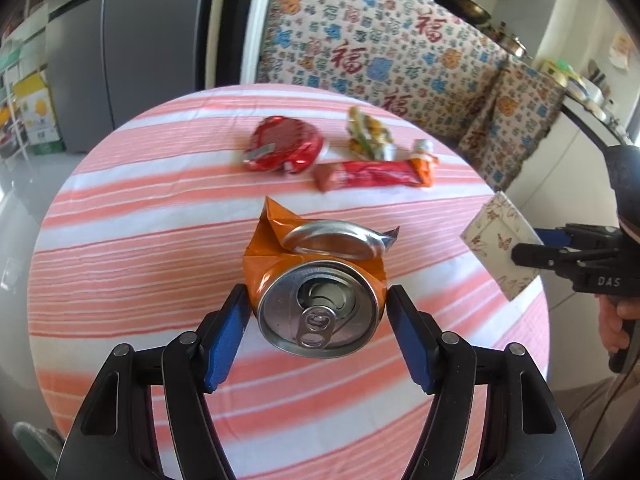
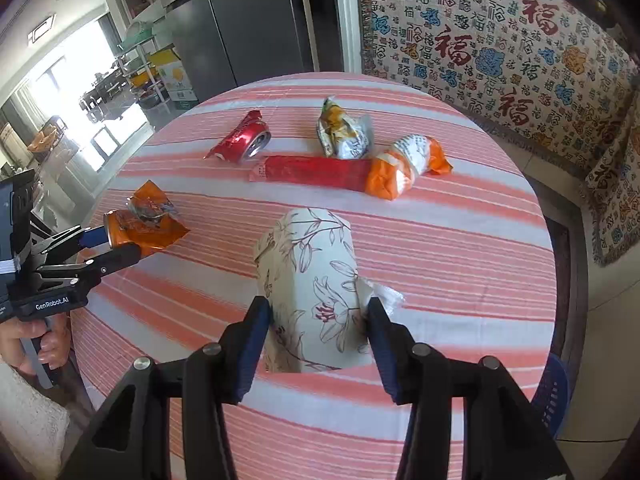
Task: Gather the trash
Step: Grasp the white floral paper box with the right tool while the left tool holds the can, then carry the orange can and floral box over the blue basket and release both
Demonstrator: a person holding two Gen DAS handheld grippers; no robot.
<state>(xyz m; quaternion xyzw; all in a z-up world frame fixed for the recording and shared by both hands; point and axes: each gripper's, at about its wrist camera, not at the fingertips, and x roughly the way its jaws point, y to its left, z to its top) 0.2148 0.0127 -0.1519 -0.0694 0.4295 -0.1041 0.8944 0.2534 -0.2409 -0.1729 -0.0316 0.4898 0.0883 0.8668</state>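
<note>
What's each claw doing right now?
Left claw: shut on the orange can.
Right claw: shut on the floral cup.

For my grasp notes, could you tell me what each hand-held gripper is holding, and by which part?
The left hand-held gripper holds the crushed orange can by its sides just below the top rim; the right hand-held gripper holds the floral paper cup across its side wall.

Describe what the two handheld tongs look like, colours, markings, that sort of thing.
Both are black plastic tongs with angular linked arms, silver pivot bolts and blue ribbed pads. The left tongs read "GenRobot.AI" in white on the body, above a grey pistol handle. The right tongs show white letters "DAS". No sleeves are visible.
</note>
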